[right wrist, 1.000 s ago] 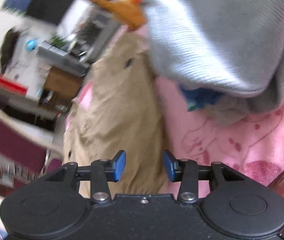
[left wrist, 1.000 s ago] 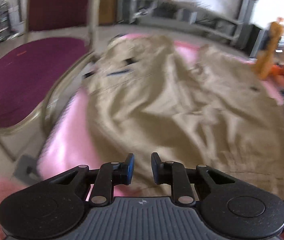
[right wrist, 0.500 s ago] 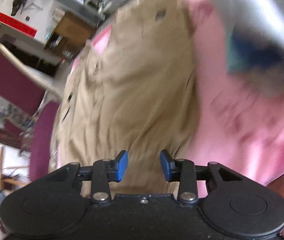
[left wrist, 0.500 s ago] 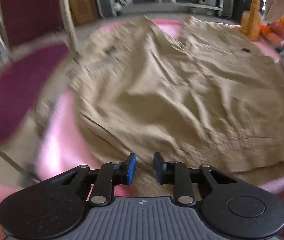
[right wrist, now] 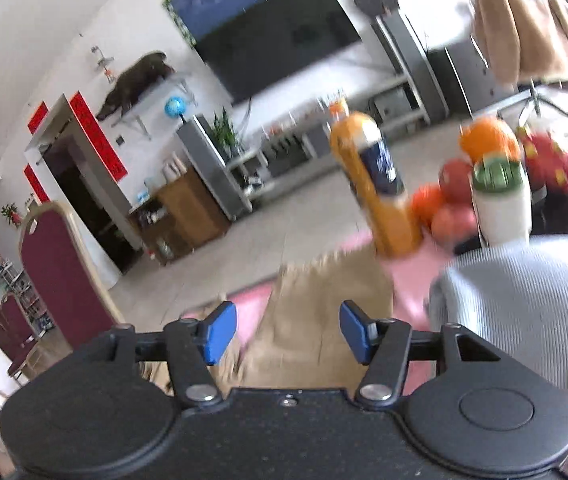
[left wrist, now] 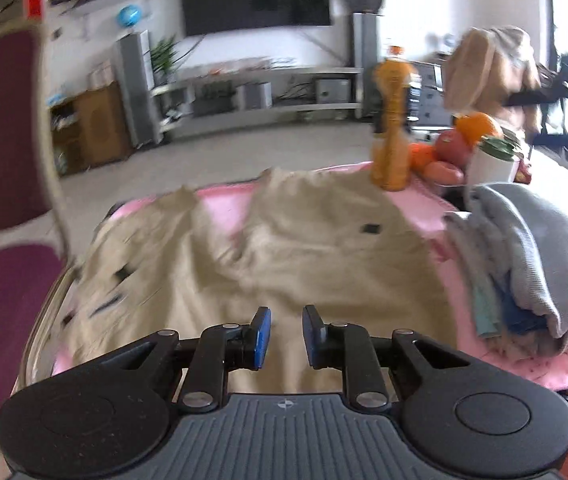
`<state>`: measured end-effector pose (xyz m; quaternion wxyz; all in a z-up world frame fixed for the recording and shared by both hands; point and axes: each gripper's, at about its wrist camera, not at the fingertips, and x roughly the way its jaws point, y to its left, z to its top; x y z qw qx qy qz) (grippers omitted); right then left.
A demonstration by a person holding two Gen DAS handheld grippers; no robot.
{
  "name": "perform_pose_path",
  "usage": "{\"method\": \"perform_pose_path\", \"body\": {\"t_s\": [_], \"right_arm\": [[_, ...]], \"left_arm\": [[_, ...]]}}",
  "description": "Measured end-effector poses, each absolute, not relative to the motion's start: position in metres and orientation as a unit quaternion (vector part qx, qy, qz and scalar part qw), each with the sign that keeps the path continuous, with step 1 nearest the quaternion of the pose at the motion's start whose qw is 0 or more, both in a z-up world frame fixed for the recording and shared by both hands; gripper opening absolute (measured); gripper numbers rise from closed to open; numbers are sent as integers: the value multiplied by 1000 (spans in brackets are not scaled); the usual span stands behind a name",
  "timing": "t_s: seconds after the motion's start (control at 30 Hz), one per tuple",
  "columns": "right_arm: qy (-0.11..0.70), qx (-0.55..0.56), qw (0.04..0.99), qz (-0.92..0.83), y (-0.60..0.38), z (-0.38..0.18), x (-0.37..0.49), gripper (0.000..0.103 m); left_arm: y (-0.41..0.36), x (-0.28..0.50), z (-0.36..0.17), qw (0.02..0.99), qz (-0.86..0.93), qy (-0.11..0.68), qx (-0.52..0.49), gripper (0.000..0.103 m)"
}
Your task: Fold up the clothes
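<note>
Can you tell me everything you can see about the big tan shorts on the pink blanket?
The tan shorts look like thin, wrinkly cotton. They lie spread flat and unfolded on the pink blanket, with both legs pointing away and a pink gap between them. Small dark patches show on each leg. An orange bottle stands by the far end of one leg. Neither gripper holds them.

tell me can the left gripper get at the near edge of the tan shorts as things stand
Probably yes. The left gripper hangs just above the tan shorts, holding nothing, with no object between it and the near hem. The grey clothes pile sits off to the side.
</note>
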<state>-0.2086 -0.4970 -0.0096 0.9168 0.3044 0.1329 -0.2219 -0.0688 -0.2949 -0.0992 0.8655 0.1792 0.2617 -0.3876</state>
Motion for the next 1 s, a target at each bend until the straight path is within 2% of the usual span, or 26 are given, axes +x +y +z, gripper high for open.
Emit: {"method": "perform_pose_path", "body": {"t_s": [0.1, 0.17, 0.23, 0.37, 0.43, 0.57, 0.7, 1.0], "right_arm": [[120, 287, 923, -226, -519, -21, -196, 56], [135, 285, 920, -233, -536, -41, -182, 56], [146, 317, 905, -243, -554, -69, -180, 56], [187, 449, 839, -243, -593, -115, -180, 55], [184, 471, 830, -237, -602, -120, -186, 56], [174, 480, 826, -239, -609, -122, -200, 60], [168, 493, 822, -232, -613, -123, -200, 64], [176, 490, 819, -242, -616, -126, -182, 69]], "left_arm": [[-332, -83, -109, 854, -402, 251, 214, 21], [-356, -88, -122, 840, -416, 262, 231, 27], [-377, -88, -135, 824, -428, 283, 241, 27], [-410, -81, -154, 786, -473, 341, 207, 27], [-426, -79, -160, 763, -494, 374, 186, 27], [-456, -83, -172, 751, -488, 396, 203, 41], [-477, -89, -180, 758, -453, 402, 243, 47], [-506, -87, -204, 746, -401, 424, 321, 45]]}}
